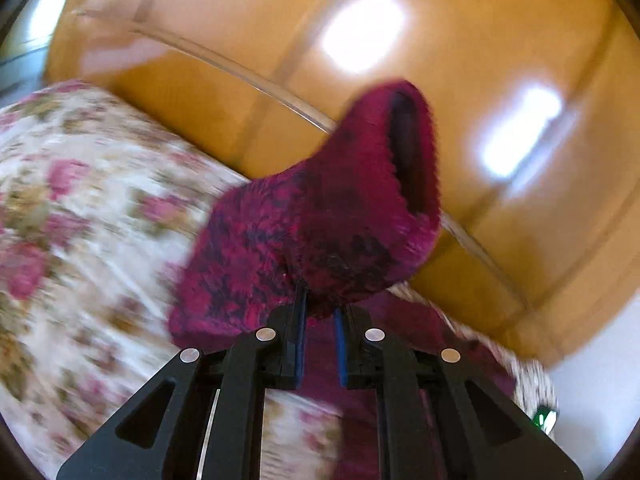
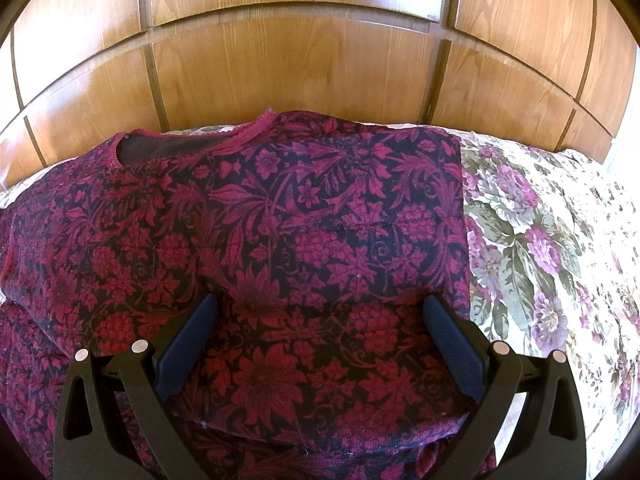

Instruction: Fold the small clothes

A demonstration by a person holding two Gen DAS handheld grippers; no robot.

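A dark red and black floral knit top (image 2: 280, 220) lies on the bed, its right side folded inward with a straight edge and its neckline toward the wooden headboard. My right gripper (image 2: 318, 320) is open just above the folded part, its blue pads (image 2: 452, 344) wide apart and empty. In the left wrist view my left gripper (image 1: 320, 308) is shut on a sleeve (image 1: 320, 208) of the same top and holds it lifted above the bed, the cuff opening facing up and right. This view is motion-blurred.
A floral bedspread (image 2: 540, 240) covers the bed; it also shows in the left wrist view (image 1: 80, 220). A glossy wooden panelled headboard (image 2: 300, 60) stands right behind the top. A white wall (image 1: 592, 400) shows at the lower right.
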